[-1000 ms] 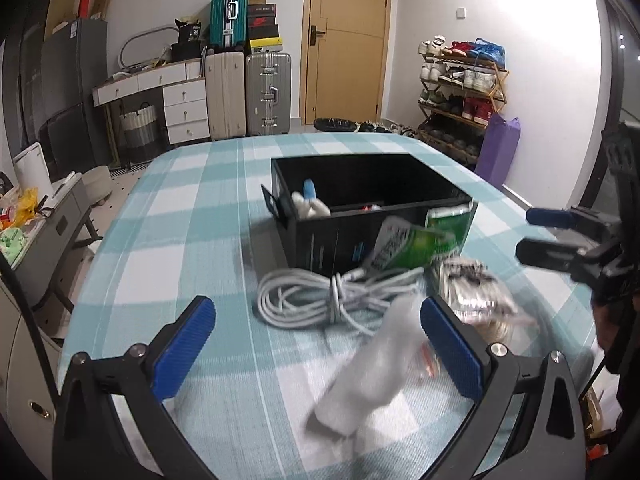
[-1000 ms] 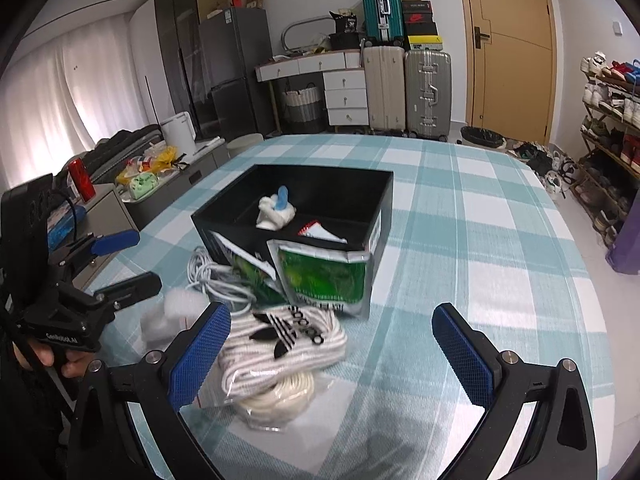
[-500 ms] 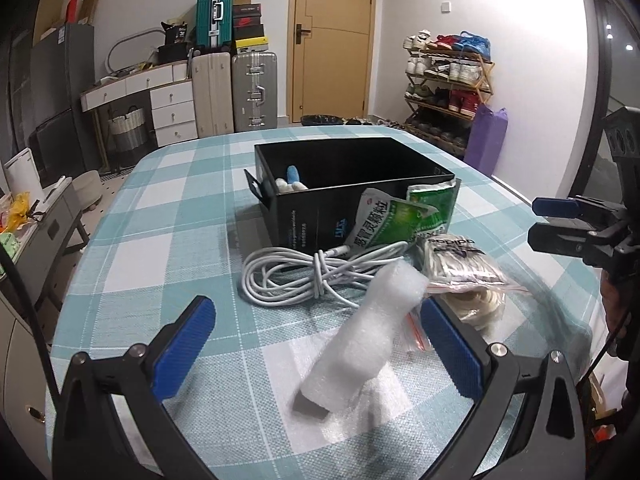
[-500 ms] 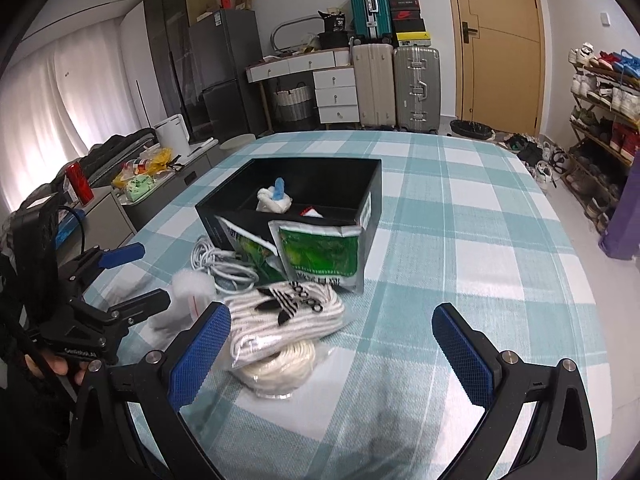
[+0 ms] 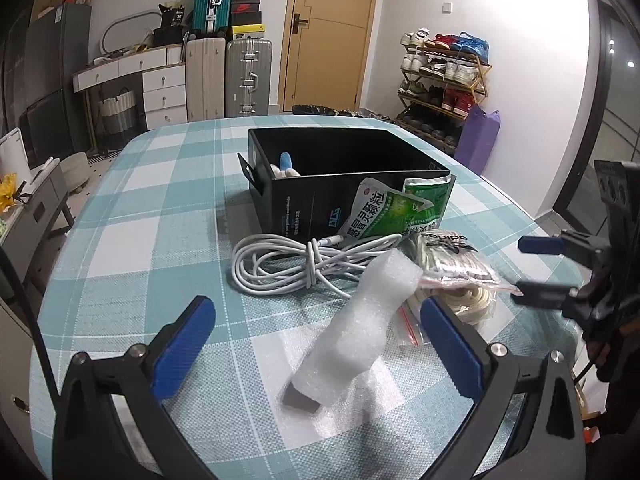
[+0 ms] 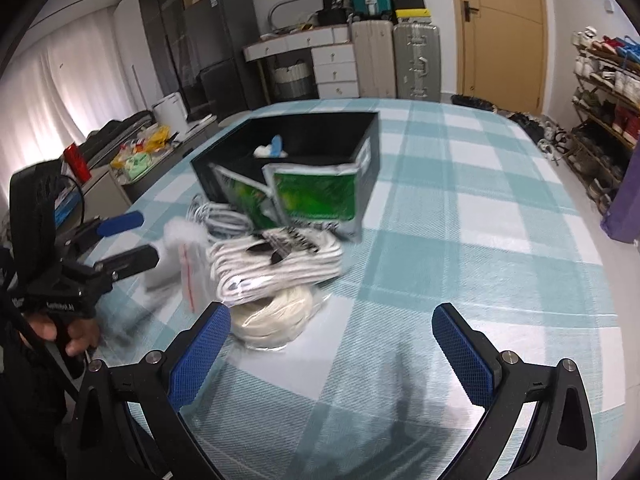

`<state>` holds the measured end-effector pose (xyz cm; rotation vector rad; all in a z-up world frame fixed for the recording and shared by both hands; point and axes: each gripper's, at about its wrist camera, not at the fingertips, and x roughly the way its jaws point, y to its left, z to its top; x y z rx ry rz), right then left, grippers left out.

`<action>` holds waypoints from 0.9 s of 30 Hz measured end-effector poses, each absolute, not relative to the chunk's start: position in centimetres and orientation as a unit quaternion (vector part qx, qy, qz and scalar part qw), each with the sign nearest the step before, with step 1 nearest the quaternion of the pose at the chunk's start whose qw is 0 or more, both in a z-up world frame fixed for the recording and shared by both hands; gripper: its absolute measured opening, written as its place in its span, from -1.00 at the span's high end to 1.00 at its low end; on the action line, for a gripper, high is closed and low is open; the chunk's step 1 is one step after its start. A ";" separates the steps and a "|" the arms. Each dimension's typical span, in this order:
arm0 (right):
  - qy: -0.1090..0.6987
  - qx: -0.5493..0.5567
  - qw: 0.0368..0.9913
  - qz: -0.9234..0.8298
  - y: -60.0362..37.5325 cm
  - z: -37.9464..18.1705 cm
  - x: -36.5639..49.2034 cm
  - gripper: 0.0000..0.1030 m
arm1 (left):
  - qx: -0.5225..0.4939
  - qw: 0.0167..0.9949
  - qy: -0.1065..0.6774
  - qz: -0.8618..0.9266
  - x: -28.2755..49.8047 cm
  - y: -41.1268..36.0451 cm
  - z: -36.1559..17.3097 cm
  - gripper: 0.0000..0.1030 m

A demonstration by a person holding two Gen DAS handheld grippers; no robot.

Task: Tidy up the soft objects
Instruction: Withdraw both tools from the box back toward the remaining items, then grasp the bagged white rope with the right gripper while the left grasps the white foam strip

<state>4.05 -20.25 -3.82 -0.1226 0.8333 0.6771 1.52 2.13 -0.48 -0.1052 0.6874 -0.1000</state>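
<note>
Left wrist view: the left gripper (image 5: 316, 336) is spread wide, empty, and the foam roll (image 5: 360, 320) lies between its fingers, long axis running from 7 toward 1 o'clock, far end touching the white cable (image 5: 296, 260). At 3 o'clock the right gripper (image 5: 540, 268) hangs open, farther off. The black box (image 5: 304, 200) waits at 12 o'clock.

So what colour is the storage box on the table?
Black, inside and out; clearest in the left wrist view.
</note>
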 end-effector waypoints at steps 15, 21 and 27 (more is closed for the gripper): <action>0.425 -0.090 0.825 0.361 -15.2 -6.0 3.9 -0.99 | -0.047 0.939 0.337 -0.048 1.5 1.9 -0.5 -1.00; 0.435 -0.100 0.819 0.360 -13.7 -6.6 4.2 -0.99 | -0.059 0.938 0.337 -0.050 1.5 2.3 -0.6 -1.00; 0.434 -0.112 0.821 0.353 -12.5 -6.9 4.2 -0.99 | -0.060 0.938 0.336 -0.051 1.5 2.4 -0.6 -1.00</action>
